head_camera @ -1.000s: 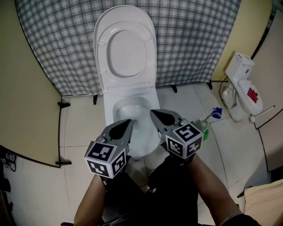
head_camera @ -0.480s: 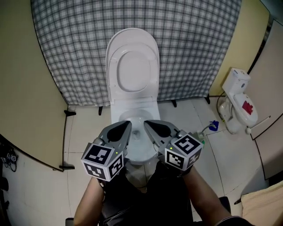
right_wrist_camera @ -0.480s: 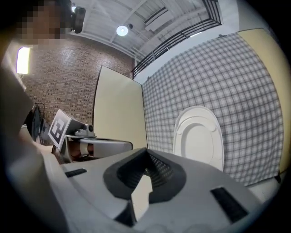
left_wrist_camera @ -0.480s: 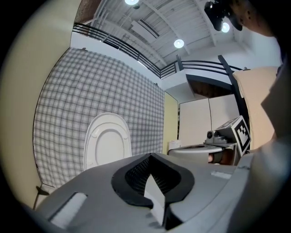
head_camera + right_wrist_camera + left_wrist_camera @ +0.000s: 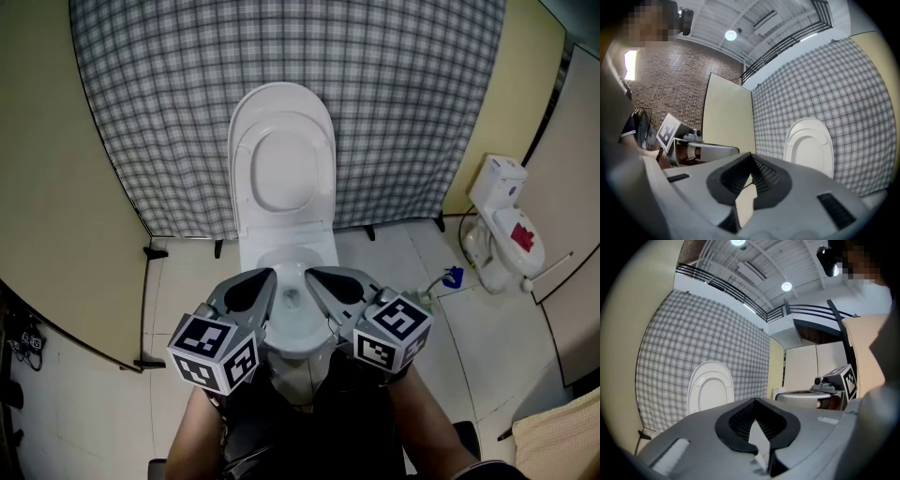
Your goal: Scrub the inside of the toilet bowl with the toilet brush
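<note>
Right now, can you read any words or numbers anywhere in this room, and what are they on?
No words or numbers can be read anywhere.
Red label on the small white toilet by the right wall: too small to read.
Black-and-white square patterns on the left claw's cube and the right claw's cube: code markers, not letters.

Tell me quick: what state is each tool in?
Left tool: closed, holding nothing.
Right tool: closed, holding nothing.
</note>
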Available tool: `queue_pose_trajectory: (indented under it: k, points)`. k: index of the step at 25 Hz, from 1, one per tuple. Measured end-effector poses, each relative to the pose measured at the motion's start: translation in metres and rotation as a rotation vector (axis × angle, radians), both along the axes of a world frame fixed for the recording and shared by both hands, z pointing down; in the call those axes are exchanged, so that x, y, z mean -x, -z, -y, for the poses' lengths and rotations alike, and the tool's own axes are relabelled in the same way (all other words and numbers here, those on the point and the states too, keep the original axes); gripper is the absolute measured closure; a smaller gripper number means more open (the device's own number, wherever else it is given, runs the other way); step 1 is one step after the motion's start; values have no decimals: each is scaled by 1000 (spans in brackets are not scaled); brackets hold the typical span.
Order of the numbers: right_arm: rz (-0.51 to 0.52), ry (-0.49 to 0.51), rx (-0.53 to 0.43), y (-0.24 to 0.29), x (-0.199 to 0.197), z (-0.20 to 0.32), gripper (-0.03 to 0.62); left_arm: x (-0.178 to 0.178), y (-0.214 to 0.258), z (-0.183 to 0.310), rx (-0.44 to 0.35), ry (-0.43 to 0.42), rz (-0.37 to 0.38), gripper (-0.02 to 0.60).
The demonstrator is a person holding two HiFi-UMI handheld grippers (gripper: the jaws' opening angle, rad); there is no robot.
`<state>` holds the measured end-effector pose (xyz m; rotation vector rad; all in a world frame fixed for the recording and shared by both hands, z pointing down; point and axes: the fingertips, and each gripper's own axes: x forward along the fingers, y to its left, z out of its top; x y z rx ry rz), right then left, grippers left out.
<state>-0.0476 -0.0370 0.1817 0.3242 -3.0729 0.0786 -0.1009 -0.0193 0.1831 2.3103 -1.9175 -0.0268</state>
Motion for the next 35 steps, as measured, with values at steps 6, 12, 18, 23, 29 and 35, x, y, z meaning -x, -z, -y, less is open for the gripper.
queue_pose_trajectory:
  k: [6,12,18,23,29,35]
  points:
    - [6,-6,39,7,6,12,579,8,4,10,24,7,-7,572]
    - [5,-5,40,9,6,13,579,3,2,14,18,3,-5,572]
    - [-1,-16,54,3,8,24,579,10,-4,26,23,10,-8,572]
    - [9,-18,49,4,11,29,579,11,-10,32,33,6,-15,572]
    - [17,-20,61,0,12,28,579,10,-12,31,35,3,-24,572]
    - [11,-33,68,2,9,32,578,7,-10,32,38,6,-39,572]
